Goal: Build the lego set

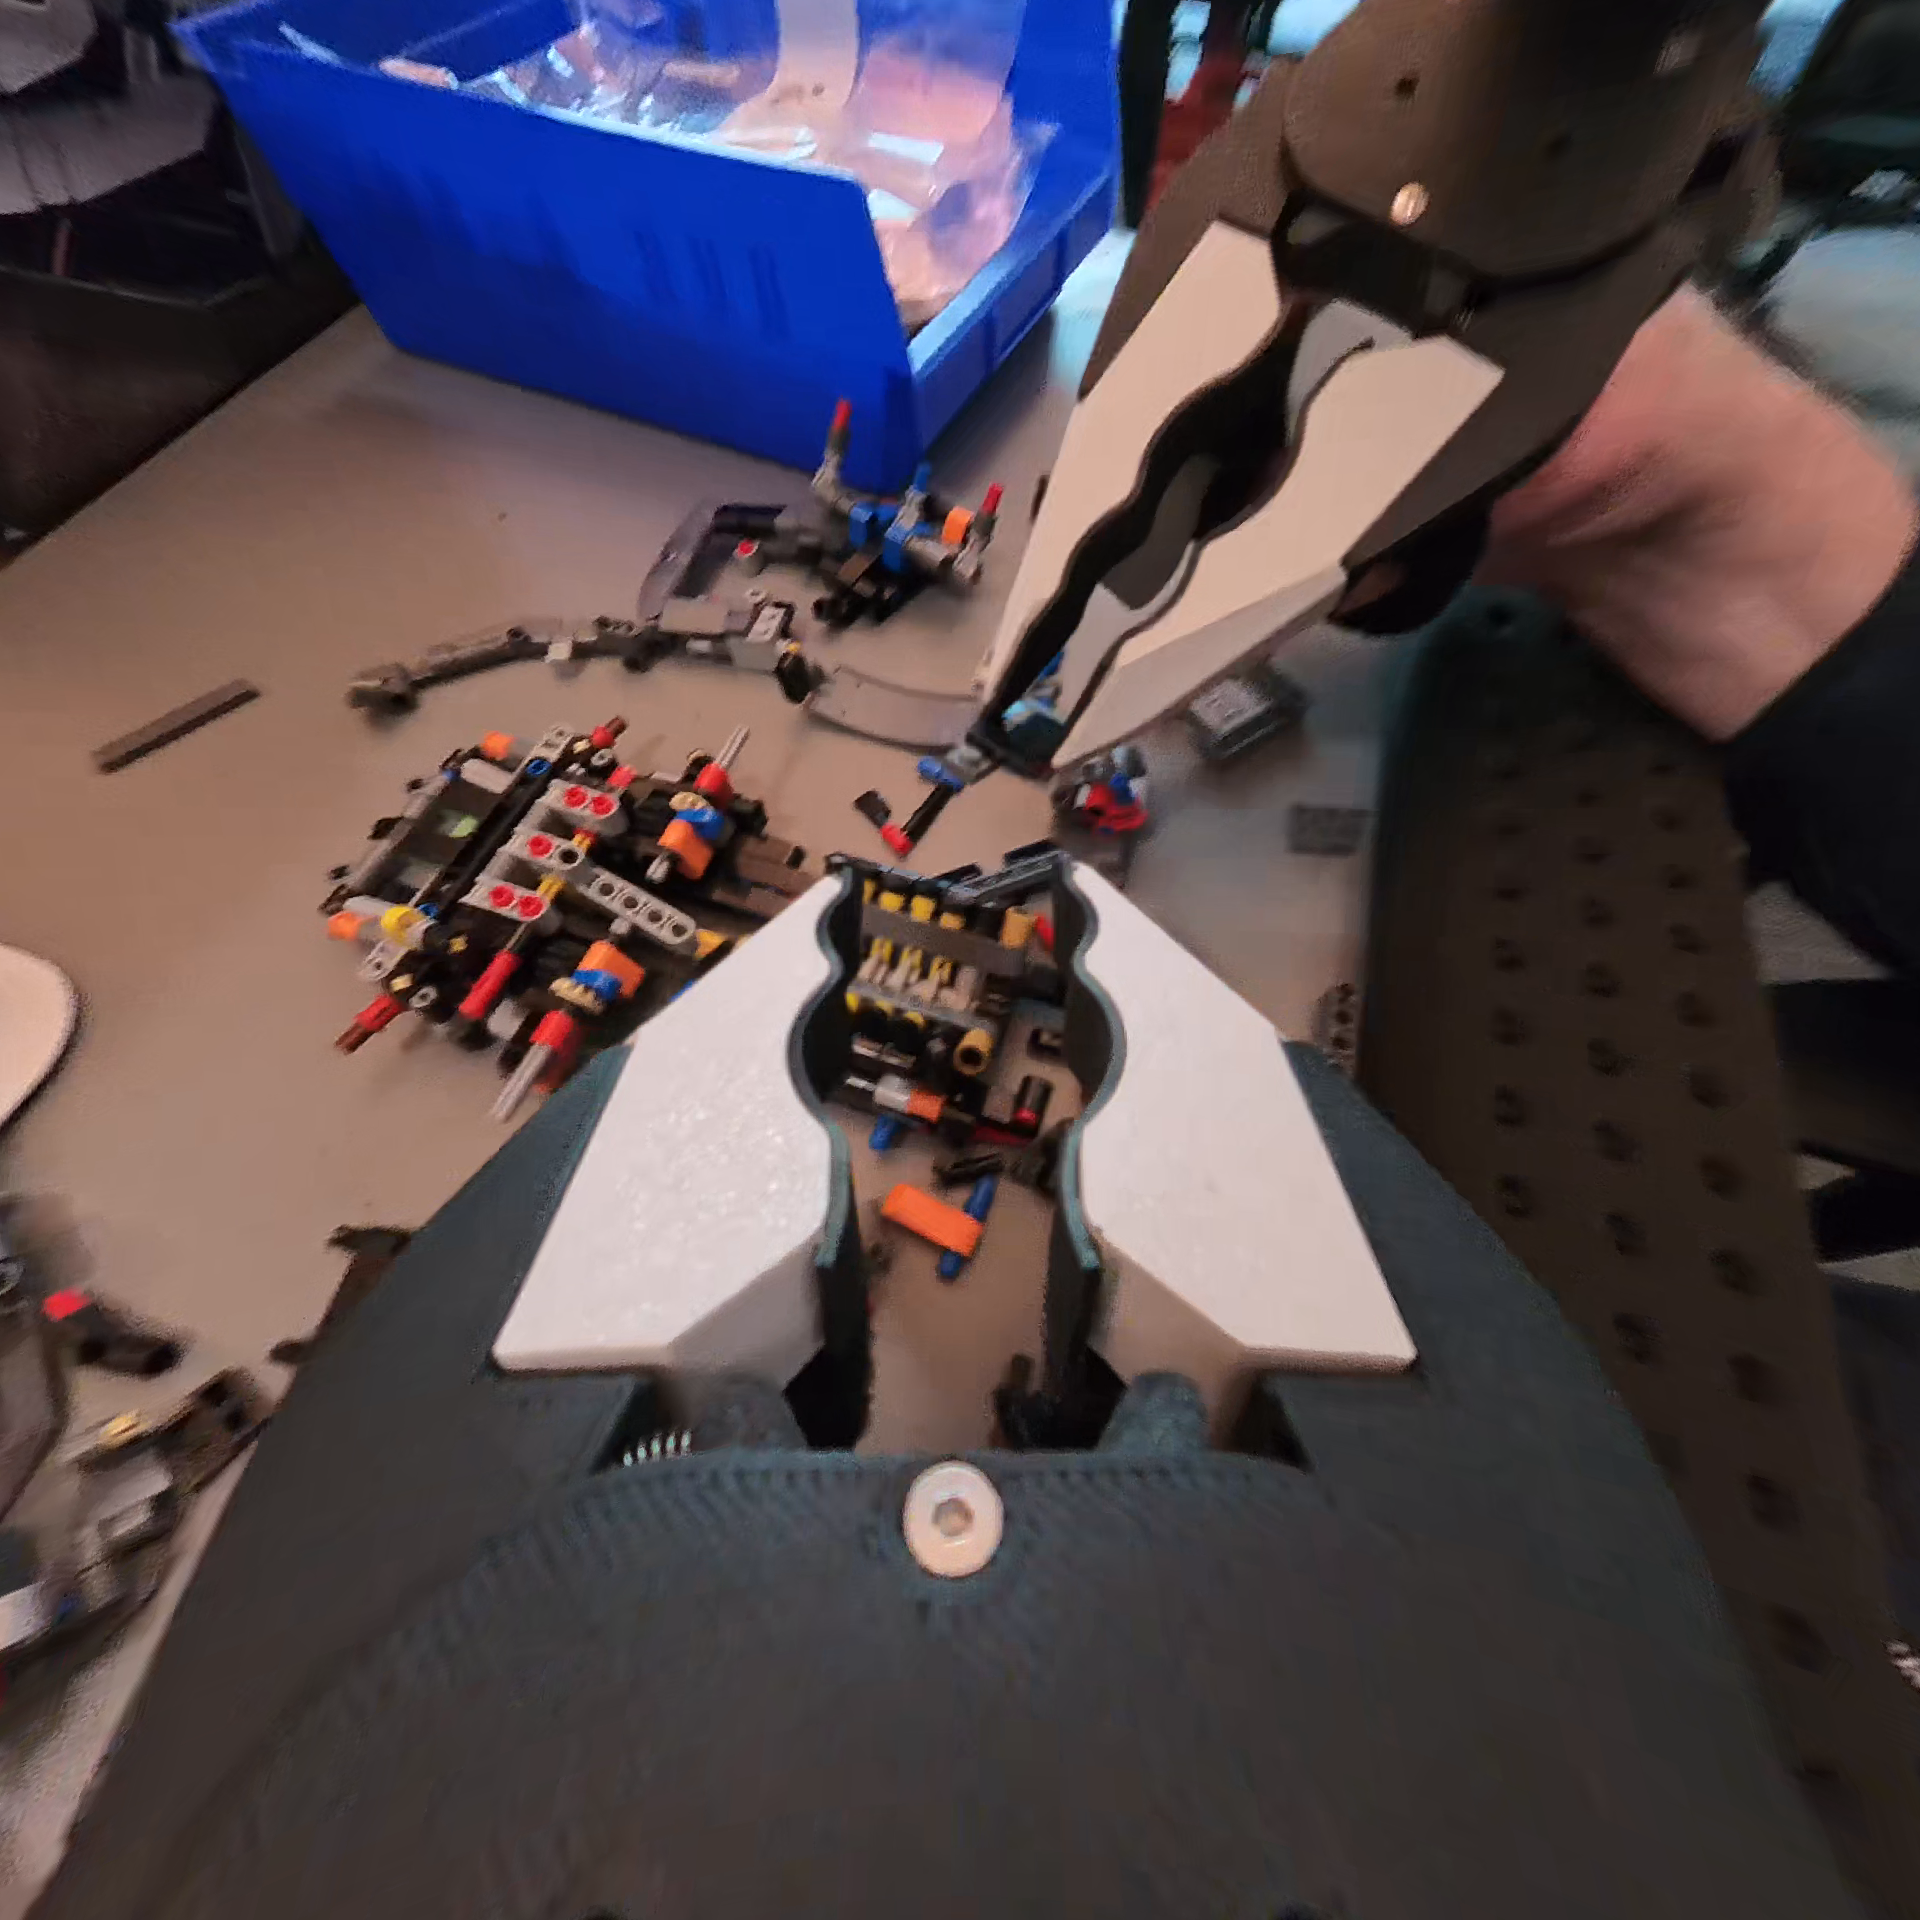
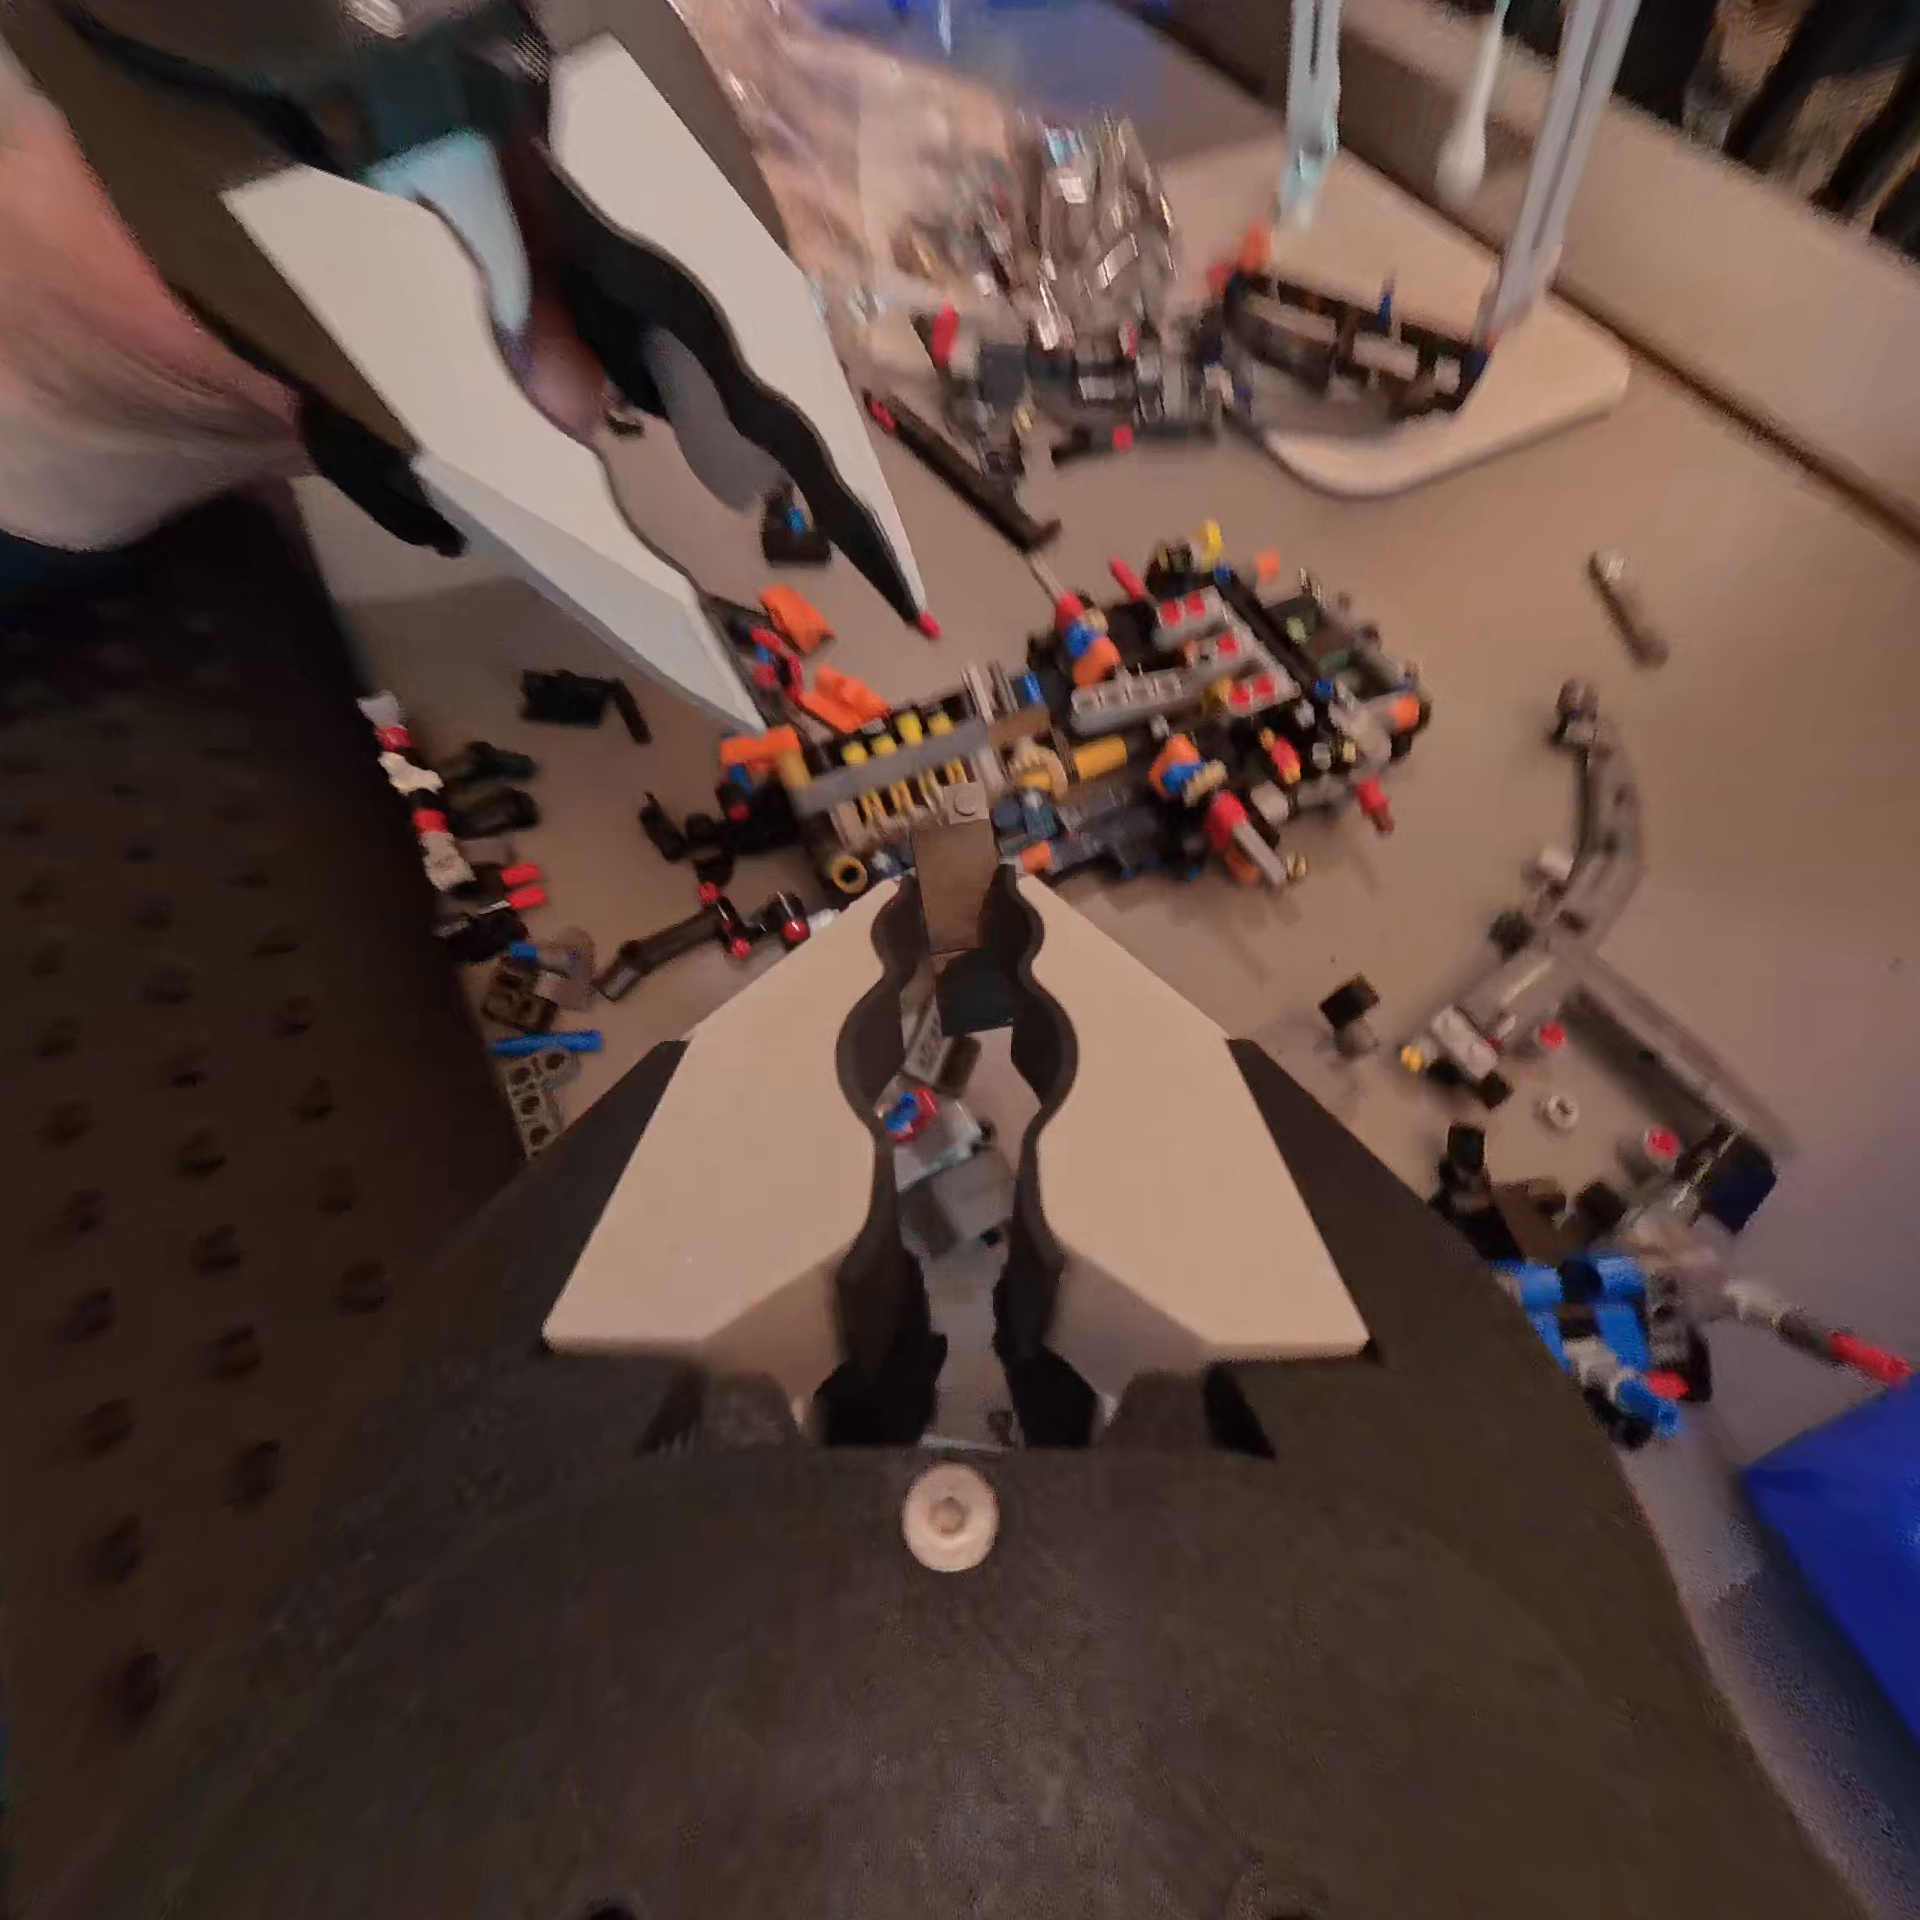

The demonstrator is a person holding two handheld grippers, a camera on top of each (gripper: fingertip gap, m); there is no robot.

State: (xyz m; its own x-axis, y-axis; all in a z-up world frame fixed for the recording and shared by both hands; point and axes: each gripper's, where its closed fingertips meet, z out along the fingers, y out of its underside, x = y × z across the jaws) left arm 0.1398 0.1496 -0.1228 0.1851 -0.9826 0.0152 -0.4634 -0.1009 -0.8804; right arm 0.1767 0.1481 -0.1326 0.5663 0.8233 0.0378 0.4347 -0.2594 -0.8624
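Observation:
The lego assembly [image 1: 582, 904], black and grey with red, orange and yellow parts, lies on the grey table; it also shows in the right wrist view [image 2: 1195, 717]. My left gripper [image 1: 956, 883] is open and empty, low over the near end of the assembly, whose yellow-pinned part shows between the fingers. It shows from the other side, open [image 2: 831, 670]. My right gripper [image 2: 956, 894] is shut on a flat dark grey piece [image 2: 948, 883] that sticks out past its tips, just short of the assembly. It also comes in from the upper right in the left wrist view [image 1: 1003, 732].
A blue bin [image 1: 623, 239] stands at the back. A curved grey strip [image 1: 582, 644], a blue sub-assembly [image 1: 904, 530] and an orange piece [image 1: 930, 1216] lie loose. A dark perforated mat [image 2: 208, 1039] covers one side. A white stand base [image 2: 1455, 416] sits beyond. There is about 5 cm between the tips of the two grippers.

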